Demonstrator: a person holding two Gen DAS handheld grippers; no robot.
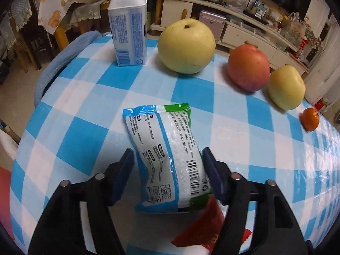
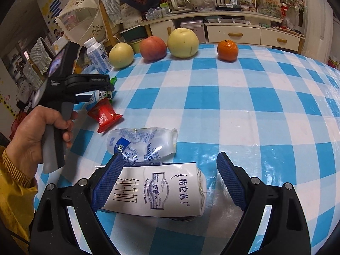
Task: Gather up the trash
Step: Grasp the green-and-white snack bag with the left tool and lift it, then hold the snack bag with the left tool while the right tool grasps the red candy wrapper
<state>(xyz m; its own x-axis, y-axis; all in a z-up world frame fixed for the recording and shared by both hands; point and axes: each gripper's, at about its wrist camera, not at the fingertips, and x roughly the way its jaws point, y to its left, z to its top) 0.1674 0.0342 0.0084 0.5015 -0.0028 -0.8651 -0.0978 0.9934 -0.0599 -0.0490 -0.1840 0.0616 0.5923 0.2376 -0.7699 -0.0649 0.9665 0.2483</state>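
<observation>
The worktop (image 2: pixel 255 106), under its blue-and-white checked cloth, fills both views.

Your right claw (image 2: pixel 170 156) is released and spread wide. It points down at a flattened white milk carton (image 2: pixel 161 193) lying on the cloth. The left pad overlaps the carton's near-left corner, and the right pad stands well clear of it.

Your left claw (image 1: pixel 167 150) straddles a white, blue and green snack packet (image 1: pixel 170 140) near the left edge of the worktop. The right pad sits against the packet's edge and the left pad is just beside the other side. You cannot tell from here whether it is truly clamped.

In the right wrist view your left hand (image 2: pixel 31 133), in a yellow sleeve (image 2: pixel 12 180), grips that tool's handle.

Just beyond the carton lies a crushed clear bottle (image 2: pixel 142 142) on its side, with its open mouth facing right.

A white capped bottle (image 1: pixel 128 31) stands upright at the far edge. In a row with it are a big yellow pear (image 1: pixel 186 45), a red apple (image 1: pixel 247 67) and a smaller yellow fruit (image 1: pixel 285 87).

A red wrapper (image 2: pixel 104 116) lies between the packet and the crushed bottle.

Smallest is a mandarin (image 1: pixel 310 119), standing apart from the other fruit.
</observation>
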